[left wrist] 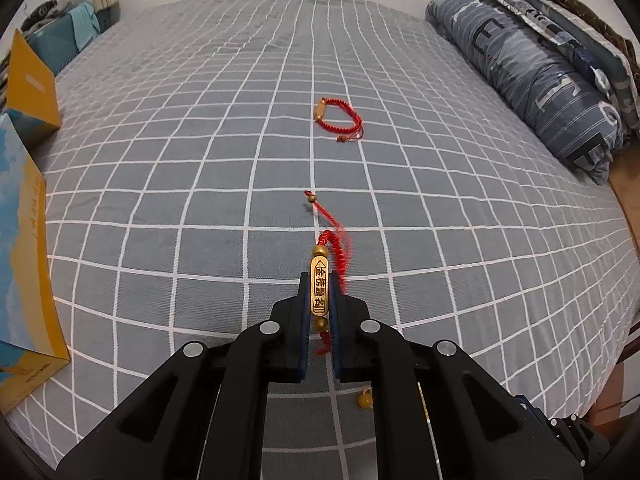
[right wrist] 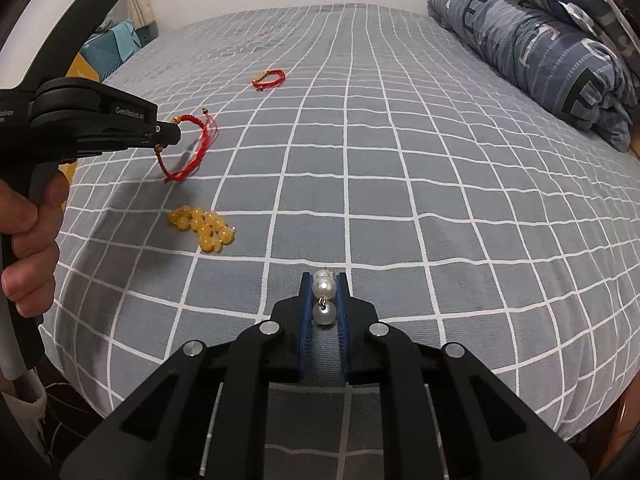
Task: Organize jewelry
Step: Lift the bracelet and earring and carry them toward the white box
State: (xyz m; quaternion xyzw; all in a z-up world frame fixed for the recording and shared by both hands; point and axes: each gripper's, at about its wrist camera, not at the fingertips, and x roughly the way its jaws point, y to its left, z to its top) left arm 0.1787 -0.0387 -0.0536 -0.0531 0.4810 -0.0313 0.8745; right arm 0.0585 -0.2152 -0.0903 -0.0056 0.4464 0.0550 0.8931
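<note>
There are two red string bracelets, one bunch of yellow beads and one pearl piece. The left gripper (left wrist: 320,280) is closed tight on the gold bar of one red bracelet (left wrist: 320,292), which sits straight up between its blue pads. The red cord of that bracelet trails out past the tips, and it looks blurry there. From the right wrist view, this same bracelet (right wrist: 188,148) hangs from the left gripper (right wrist: 170,134), and its low end seems to touch the checked bed cover (right wrist: 400,184). The second red bracelet (left wrist: 339,120) lies flat on the cover, straight ahead of the left gripper and well apart from it. The right gripper (right wrist: 325,280) is closed on the pearl piece (right wrist: 323,286). Two white pearls show, one at the tips and one lower down between the pads. Any more of it is hidden, so I cannot tell what kind of jewelry it is. The yellow beads (right wrist: 204,228) lie in a heap ahead and to the left of the right gripper, too bunched up to count. In the left wrist view only one yellow bead (left wrist: 366,398) peeks out under the gripper. A folded blue quilt (left wrist: 532,76) lies far off to the right, and two boxes (left wrist: 24,240) are cut off at the left edge.
</note>
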